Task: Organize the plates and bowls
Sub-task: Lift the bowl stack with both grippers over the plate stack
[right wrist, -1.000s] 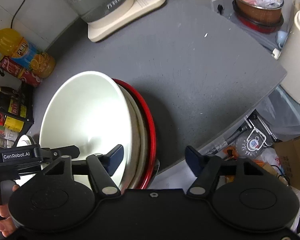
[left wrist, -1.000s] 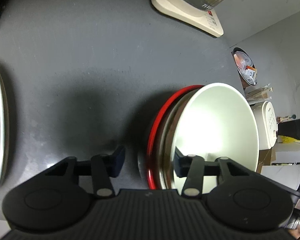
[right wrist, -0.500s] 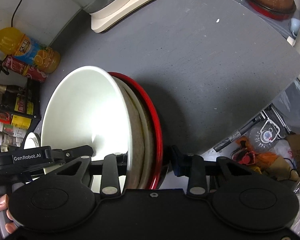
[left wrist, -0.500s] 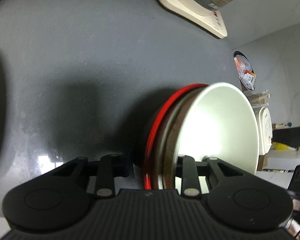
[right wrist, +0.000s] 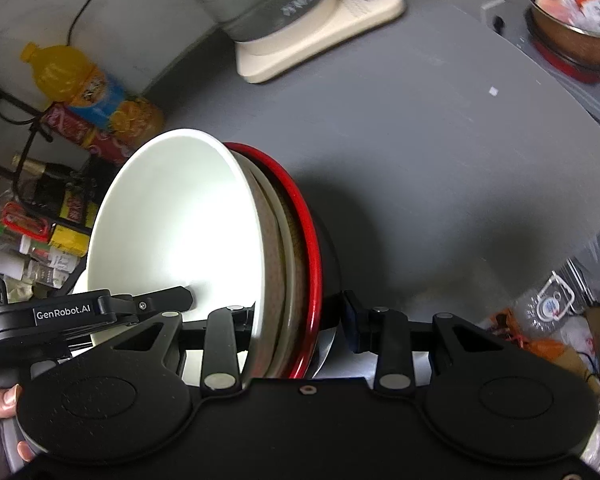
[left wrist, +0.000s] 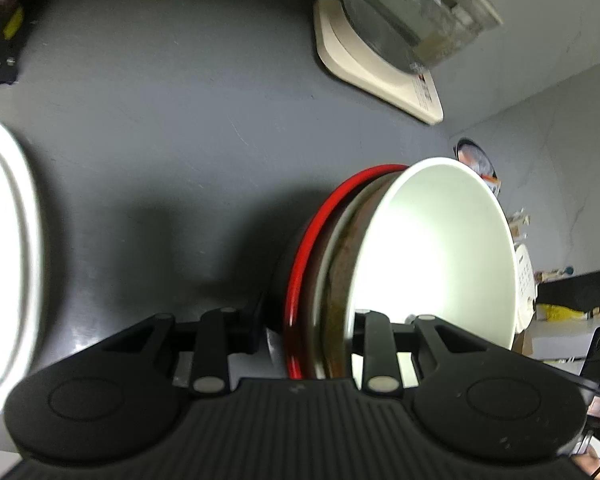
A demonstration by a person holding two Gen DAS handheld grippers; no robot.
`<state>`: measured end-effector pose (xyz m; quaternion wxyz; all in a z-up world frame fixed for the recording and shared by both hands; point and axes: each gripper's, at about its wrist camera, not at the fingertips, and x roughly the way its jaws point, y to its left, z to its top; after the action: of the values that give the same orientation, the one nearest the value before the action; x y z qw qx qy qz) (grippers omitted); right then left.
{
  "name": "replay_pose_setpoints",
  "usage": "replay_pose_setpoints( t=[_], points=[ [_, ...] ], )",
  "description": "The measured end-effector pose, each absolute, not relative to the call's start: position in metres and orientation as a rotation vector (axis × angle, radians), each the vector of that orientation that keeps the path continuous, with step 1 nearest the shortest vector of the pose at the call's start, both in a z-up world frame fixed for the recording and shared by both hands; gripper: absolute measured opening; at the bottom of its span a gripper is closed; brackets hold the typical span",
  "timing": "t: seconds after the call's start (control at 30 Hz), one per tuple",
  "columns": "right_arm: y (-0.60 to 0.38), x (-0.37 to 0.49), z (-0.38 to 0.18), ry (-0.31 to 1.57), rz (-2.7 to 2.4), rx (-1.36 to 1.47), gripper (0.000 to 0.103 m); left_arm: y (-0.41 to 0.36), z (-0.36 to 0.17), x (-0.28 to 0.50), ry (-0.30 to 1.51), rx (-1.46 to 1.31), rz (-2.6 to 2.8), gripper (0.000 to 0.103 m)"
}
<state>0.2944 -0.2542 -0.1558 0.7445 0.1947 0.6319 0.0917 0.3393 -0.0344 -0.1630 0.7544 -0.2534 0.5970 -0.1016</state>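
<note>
Your left tongs (left wrist: 306, 330) and right tongs (right wrist: 300, 316) each clamp opposite rims of the nested bowl stack (right wrist: 260, 240), just above the grey table (right wrist: 440, 140), with a white plate (left wrist: 8, 260) off to its left.

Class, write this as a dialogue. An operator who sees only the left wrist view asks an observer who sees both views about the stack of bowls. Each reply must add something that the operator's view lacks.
Operator: Is the right gripper on the stack too?
Observer: Yes. The right gripper has just been closing and now clamps the stack, with one finger inside the white bowl and one outside the red rim.
Operator: What lies right of the stack?
Observer: The table ends there, and clutter lies below its edge.
</note>
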Motion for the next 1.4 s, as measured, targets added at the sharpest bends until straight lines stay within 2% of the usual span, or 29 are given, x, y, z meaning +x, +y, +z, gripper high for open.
replay_pose_setpoints(
  t=[0.73, 1.4],
  points=[
    [-0.134, 0.311, -0.129, 1.363, 0.448, 0.296, 0.035, 0.083, -0.132, 0.290, 1.161, -0.696, -0.012, 0.029],
    [-0.035, 0.299, -0.128, 1.404, 0.605, 0.209, 0.035, 0.179, -0.131, 0.243, 1.108, -0.780, 0.148, 0.029]
  ],
)
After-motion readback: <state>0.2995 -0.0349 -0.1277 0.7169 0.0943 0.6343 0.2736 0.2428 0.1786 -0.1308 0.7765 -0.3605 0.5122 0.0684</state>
